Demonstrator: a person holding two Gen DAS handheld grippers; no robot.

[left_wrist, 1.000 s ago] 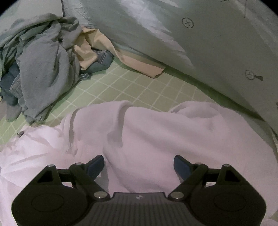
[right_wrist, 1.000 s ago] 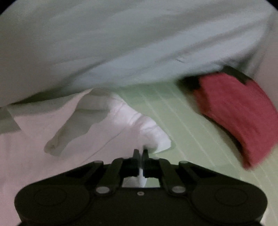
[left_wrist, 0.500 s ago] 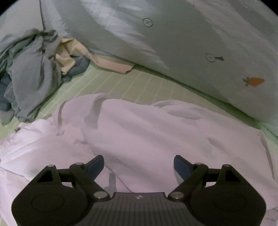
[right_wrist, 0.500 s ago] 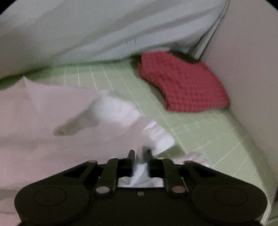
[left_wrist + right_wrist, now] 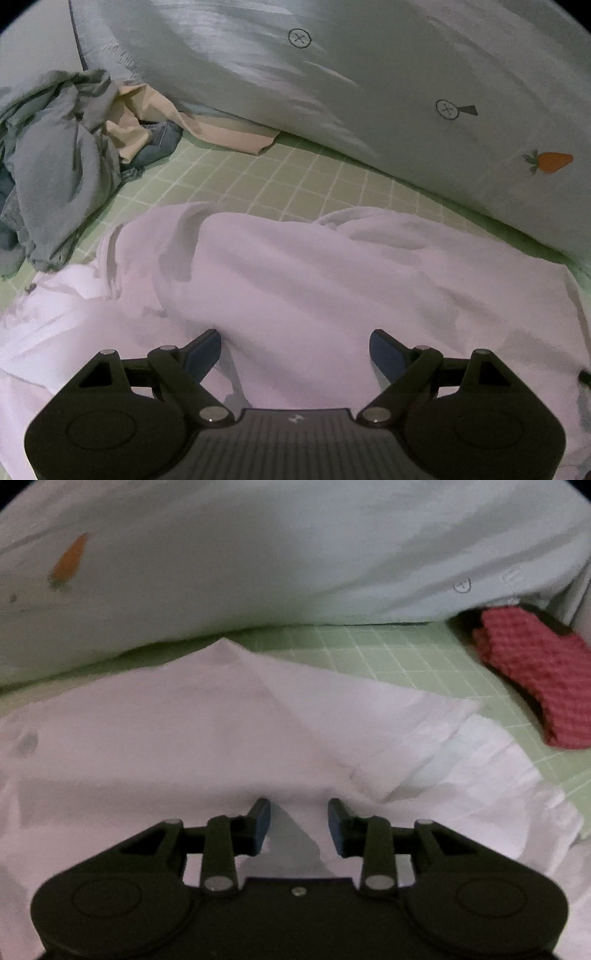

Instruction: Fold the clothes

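Right gripper (image 5: 299, 818) has let go since the earlier frame: its jaws were pinched shut on a white fold, they have just been opening and now stand partly apart with nothing between the pads, only flat cloth below. Its view has swung too, red waffle-knit cloth (image 5: 535, 672) now sits far right, partly cut off by the frame edge. Left gripper (image 5: 295, 349) jaws wide apart, nothing held, hovering over the white garment (image 5: 314, 280). Garment lies spread on the green checked sheet (image 5: 258, 177), rumpled, with a raised fold toward the left; its near edge is hidden under both tool bodies, so its full outline is not readable. In the right wrist view the white garment (image 5: 192, 738) shows a peaked crease and a ruffled layer at right; soft blur, seams hard to make out. Pale quilt (image 5: 332, 92) with a carrot print (image 5: 552, 161) runs along the back. Pile of grey, beige and denim clothes (image 5: 55, 166) sits left, cropped by the frame edge; single items can't be separated.
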